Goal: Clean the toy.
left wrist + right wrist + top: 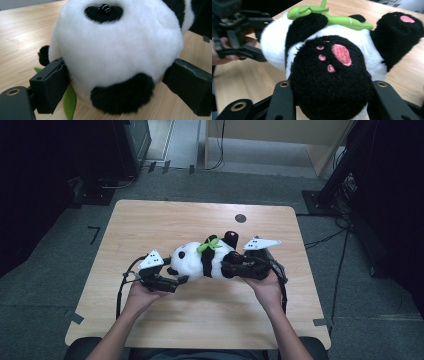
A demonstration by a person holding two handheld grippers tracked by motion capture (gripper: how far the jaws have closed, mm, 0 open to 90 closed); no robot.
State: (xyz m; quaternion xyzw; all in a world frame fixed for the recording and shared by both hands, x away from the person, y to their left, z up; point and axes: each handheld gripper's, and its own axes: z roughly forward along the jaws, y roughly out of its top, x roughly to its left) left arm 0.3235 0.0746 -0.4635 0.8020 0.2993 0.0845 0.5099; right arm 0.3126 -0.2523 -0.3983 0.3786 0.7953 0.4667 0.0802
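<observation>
A black-and-white panda plush with a green leaf on its chest lies on its back in the middle of the wooden table. My left gripper is shut on the panda's white head, one jaw pressing each side near the black ear. The right gripper is shut on a black foot with pink pads, a jaw against either side. Its other foot sticks up to the right. In the right gripper view the left gripper shows at the head.
A small dark round disc sits in the tabletop near its far edge. Dark furniture and cables stand on the floor beyond the table. Bare wood lies on the table's left, far and near parts.
</observation>
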